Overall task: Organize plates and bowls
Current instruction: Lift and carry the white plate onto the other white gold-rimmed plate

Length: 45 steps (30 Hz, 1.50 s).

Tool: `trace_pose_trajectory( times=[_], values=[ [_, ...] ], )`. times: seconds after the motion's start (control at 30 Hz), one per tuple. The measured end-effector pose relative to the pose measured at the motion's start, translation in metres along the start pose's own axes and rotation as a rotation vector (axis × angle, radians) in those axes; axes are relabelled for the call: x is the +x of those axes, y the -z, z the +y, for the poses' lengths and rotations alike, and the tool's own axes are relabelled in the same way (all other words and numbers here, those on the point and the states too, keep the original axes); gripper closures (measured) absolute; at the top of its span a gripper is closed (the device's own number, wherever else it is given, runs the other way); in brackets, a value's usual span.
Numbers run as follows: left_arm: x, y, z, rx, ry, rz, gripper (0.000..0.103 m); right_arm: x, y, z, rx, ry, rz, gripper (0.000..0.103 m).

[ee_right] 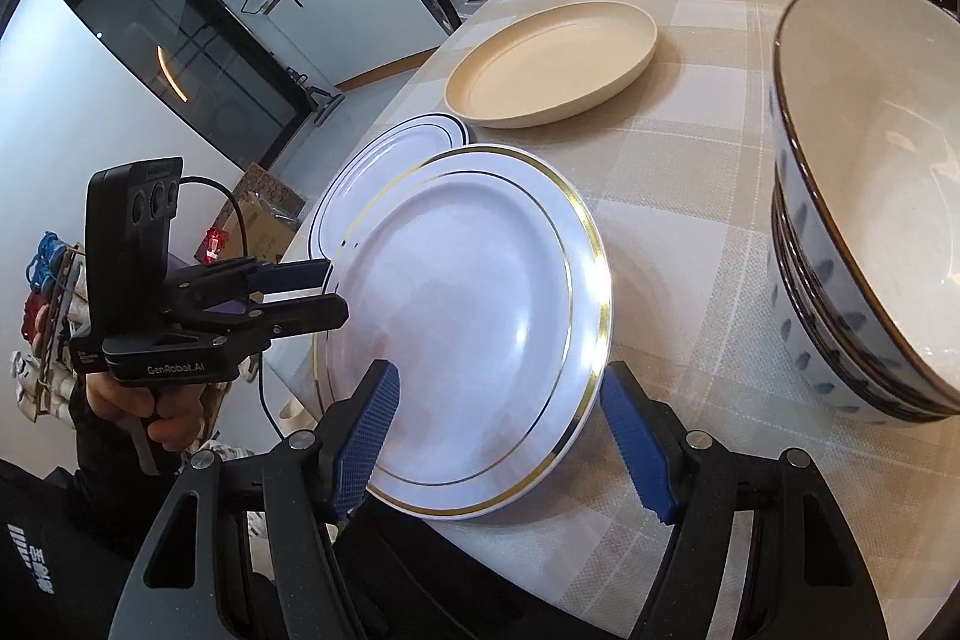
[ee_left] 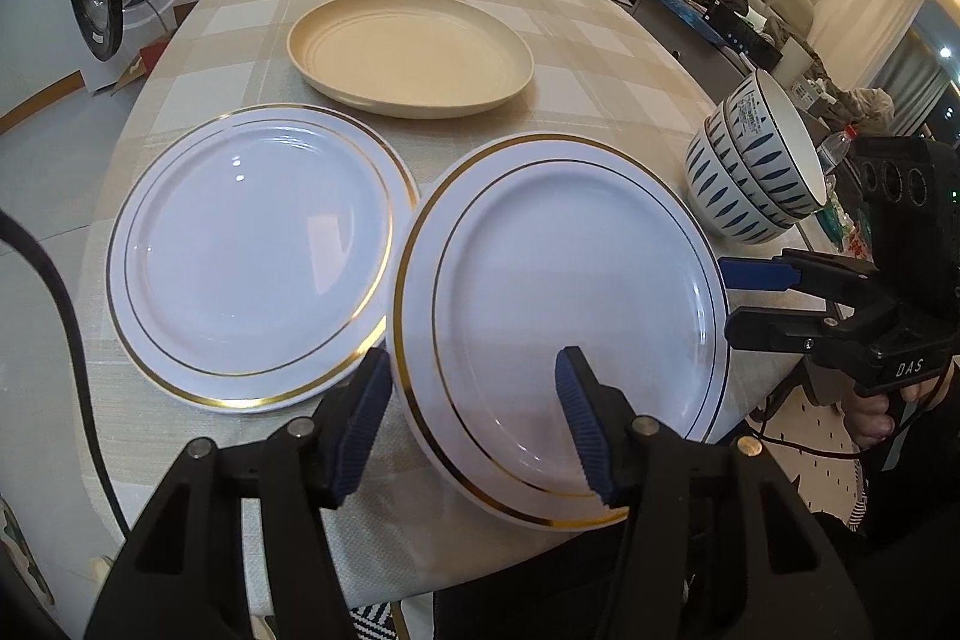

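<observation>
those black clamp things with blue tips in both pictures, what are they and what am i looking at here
They are hand-held grippers, one in each of a person's hands, each carrying a camera that looks along its two fingers. One picture is from the left gripper, the other from the right gripper; each also sees the other from the side. Both stand open and hold nothing. On the checked beige tablecloth lie a white gold-rimmed plastic plate alone, a near stack of similar white gold-rimmed plates overlapping its edge, a cream oval plate farther back, and a stack of blue-patterned white bowls to the right.
</observation>
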<state>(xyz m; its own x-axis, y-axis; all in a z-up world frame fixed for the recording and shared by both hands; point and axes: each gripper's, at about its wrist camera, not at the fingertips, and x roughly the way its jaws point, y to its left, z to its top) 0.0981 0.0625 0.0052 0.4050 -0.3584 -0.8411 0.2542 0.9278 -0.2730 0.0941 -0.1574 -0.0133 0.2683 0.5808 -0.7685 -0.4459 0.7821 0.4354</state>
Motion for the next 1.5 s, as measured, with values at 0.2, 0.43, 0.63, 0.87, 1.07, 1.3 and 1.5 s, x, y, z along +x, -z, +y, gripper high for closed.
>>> trace_pose_trajectory(
  times=[0.2, 0.43, 0.63, 0.87, 1.07, 1.3, 1.5],
  values=[
    [-0.008, -0.002, 0.016, -0.023, -0.022, -0.022, 0.048, 0.004, -0.01, 0.012, -0.026, -0.004, -0.006, 0.032],
    [-0.015, -0.007, 0.035, -0.052, -0.051, -0.041, 0.048, 0.014, -0.027, 0.035, -0.054, -0.005, -0.007, 0.032],
    [-0.021, -0.011, 0.054, -0.077, -0.074, -0.059, 0.048, 0.02, -0.041, 0.053, -0.078, -0.005, -0.008, 0.032],
    [-0.026, -0.017, 0.076, -0.103, -0.112, -0.071, 0.048, 0.035, -0.058, 0.072, -0.096, -0.016, -0.001, 0.032],
    [-0.024, -0.02, 0.089, -0.125, -0.134, -0.064, 0.048, 0.046, -0.073, 0.08, -0.106, -0.026, -0.002, 0.032],
    [-0.018, -0.026, 0.1, -0.14, -0.142, -0.054, 0.048, 0.056, -0.085, 0.082, -0.103, -0.029, 0.004, 0.032],
    [-0.014, -0.031, 0.113, -0.155, -0.163, -0.049, 0.048, 0.07, -0.092, 0.083, -0.103, -0.037, 0.022, 0.032]
  ],
)
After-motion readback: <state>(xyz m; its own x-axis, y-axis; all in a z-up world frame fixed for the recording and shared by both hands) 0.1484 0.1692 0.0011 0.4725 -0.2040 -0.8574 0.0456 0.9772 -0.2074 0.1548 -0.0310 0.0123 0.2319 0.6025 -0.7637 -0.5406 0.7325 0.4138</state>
